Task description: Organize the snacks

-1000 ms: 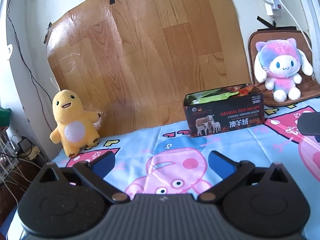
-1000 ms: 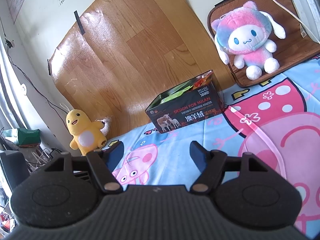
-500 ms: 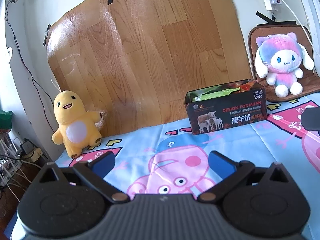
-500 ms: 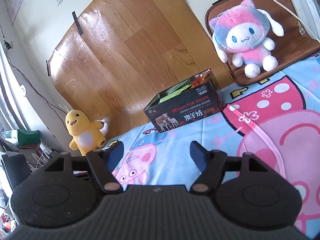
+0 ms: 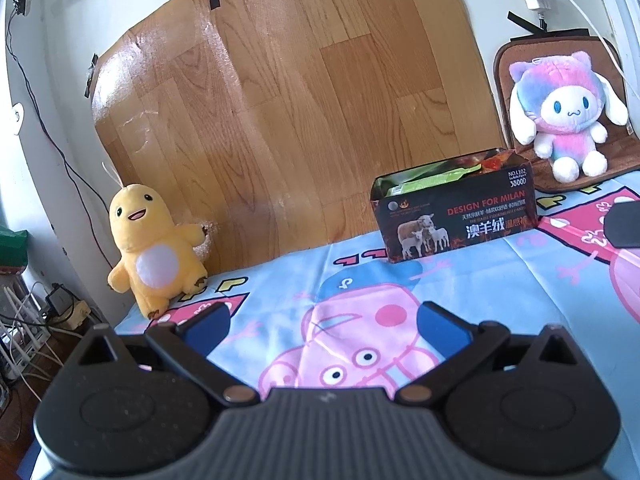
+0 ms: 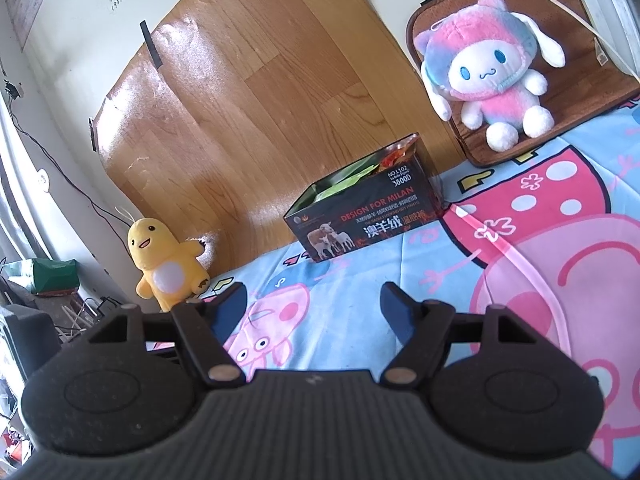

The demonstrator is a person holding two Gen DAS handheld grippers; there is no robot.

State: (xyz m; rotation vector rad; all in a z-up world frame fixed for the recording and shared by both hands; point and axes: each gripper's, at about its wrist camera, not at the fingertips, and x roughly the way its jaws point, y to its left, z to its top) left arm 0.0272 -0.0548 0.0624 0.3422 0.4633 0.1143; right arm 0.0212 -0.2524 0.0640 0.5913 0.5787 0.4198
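Observation:
A black open-top box (image 5: pixel 454 216) (image 6: pixel 362 222) printed with sheep stands on the cartoon bedsheet against the wooden board. Green and orange snack packets (image 5: pixel 436 176) (image 6: pixel 352 178) lie inside it. My left gripper (image 5: pixel 322 322) hovers open above the sheet, well short of the box, with nothing between its blue pads. My right gripper (image 6: pixel 314 304) is also open and empty, a similar way back from the box. A dark part of the right gripper (image 5: pixel 624 226) shows at the right edge of the left wrist view.
A yellow plush toy (image 5: pixel 154 240) (image 6: pixel 166 260) sits at the sheet's far left corner. A pink-and-blue plush (image 5: pixel 560 120) (image 6: pixel 486 80) rests on a brown mat (image 6: pixel 560 8) at the far right. Cables and clutter (image 5: pixel 28 320) lie beyond the left edge.
Both grippers have drifted slightly, so the box and plush toys shift a little in view. Both stay open and empty.

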